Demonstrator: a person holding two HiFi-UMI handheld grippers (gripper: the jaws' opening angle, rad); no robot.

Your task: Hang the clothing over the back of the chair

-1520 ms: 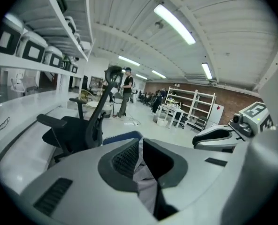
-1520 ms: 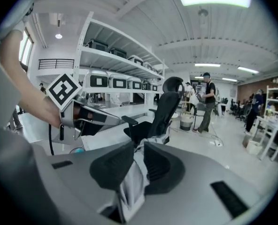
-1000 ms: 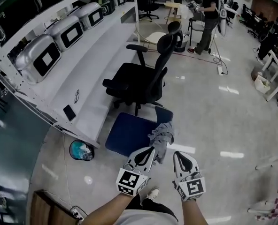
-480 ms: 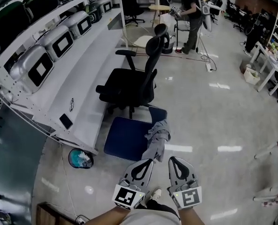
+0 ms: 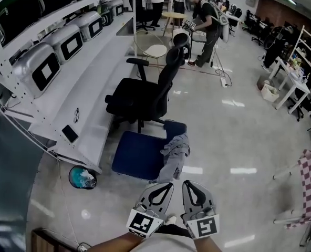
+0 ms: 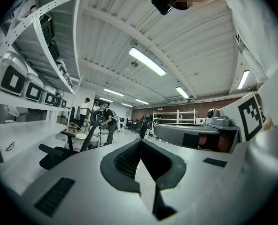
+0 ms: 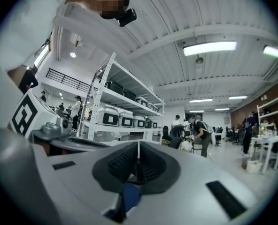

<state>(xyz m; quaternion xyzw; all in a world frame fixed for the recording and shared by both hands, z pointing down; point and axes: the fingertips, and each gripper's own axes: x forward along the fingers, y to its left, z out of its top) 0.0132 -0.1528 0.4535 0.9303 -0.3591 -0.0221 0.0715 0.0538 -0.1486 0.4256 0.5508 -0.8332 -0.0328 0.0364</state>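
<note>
The floor (image 5: 239, 125) is polished and glossy, throwing back the ceiling lights. The clothing (image 5: 175, 152) is soft grey cloth, rumpled, and the mat (image 5: 137, 154) under it is a flat, matt blue. The chair (image 5: 140, 96) is matt black, its seat looking like fabric. The shelf (image 5: 92, 96) looks like smooth white-painted metal, and the boxes (image 5: 37, 67) above it have shiny silvery shells. The left hand-held gripper (image 5: 166, 185) and the right hand-held gripper (image 5: 188, 184) have matt pale-grey plastic shells with dark ribbed pads (image 6: 125, 159).
</note>
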